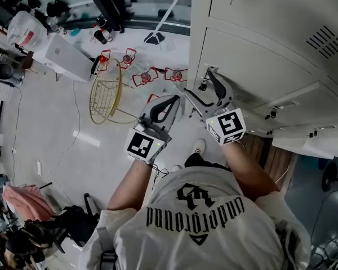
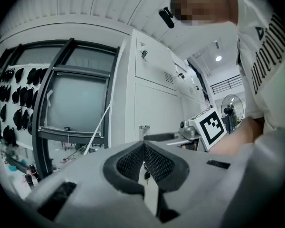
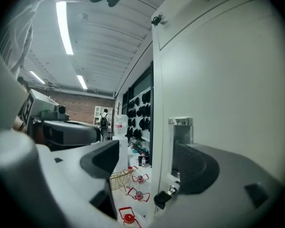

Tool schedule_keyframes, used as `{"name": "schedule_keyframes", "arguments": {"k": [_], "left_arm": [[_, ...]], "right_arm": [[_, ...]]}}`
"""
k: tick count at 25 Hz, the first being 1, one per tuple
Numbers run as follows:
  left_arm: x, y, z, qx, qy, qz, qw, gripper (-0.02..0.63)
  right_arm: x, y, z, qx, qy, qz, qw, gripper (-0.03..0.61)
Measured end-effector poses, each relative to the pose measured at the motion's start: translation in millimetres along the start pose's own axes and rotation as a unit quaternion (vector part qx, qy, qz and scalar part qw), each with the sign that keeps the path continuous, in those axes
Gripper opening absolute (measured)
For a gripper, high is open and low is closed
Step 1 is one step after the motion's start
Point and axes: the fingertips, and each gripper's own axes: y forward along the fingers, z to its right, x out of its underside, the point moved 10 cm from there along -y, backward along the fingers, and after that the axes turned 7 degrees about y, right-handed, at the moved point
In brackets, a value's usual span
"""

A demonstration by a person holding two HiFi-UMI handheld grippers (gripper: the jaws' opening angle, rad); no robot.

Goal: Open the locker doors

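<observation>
Two grippers: left gripper (image 2: 143,151) pressed together, empty; right gripper (image 3: 147,158) spread wide, straddling the locker door (image 3: 228,80) edge by its handle (image 3: 181,126). Approach step; next, probably, pinch there and pull.

From here I count two grippers, the left gripper (image 1: 172,99) and the right gripper (image 1: 198,82), one gold wire basket (image 1: 105,92) on the far floor, and five red-framed stands (image 1: 145,77) near it.

Left claw (image 2: 143,145) closed, right claw (image 3: 147,158) jaws wide apart, both level
</observation>
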Motion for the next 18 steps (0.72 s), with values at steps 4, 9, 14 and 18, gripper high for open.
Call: {"name": "schedule_keyframes", "arguments": {"k": [4, 9, 14, 18], "left_arm": [[1.8, 1.7, -3.7, -0.002, -0.003, -0.004, 1.0000, 0.006], [2.5, -0.3, -5.4, -0.003, -0.003, -0.006, 1.0000, 0.006], [-0.7, -9.1, -3.0, -0.002, -0.002, -0.005, 1.0000, 0.006], [-4.8, -22.2, 3.8, 0.001, 0.001, -0.003, 1.0000, 0.006]], "right_arm": [[-0.5, 13.0, -2.3, 0.005, 0.005, -0.002, 1.000, 0.367], [1.1, 17.3, -4.2, 0.022, 0.005, 0.016, 1.000, 0.371], [2.1, 18.0, -4.6, 0.026, 0.004, 0.010, 1.000, 0.376], [2.3, 12.1, -12.7, 0.033, 0.001, 0.010, 0.999, 0.368]]}}
